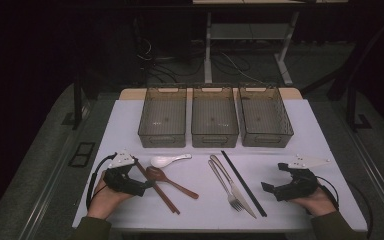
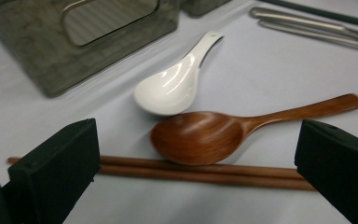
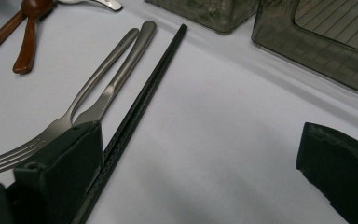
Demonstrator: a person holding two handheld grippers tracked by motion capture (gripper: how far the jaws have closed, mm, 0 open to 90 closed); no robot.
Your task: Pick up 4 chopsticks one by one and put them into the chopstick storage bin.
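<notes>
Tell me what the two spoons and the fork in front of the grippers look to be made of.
Brown spoon: wood, going by its visible grain and satin sheen. White spoon: probably glazed ceramic, since it is glossy with sharp highlights, though hard plastic is possible. Fork: brushed metal, likely stainless steel, grey with a dull reflective finish.

Knife [image 3: 103, 100] blade hidden behind gripper jaw — fork [image 3: 51, 130] tines perhaps cropped.

High overhead forward-down; two close, low views, perhaps sharing the wooden spoon [image 2: 200, 135].
</notes>
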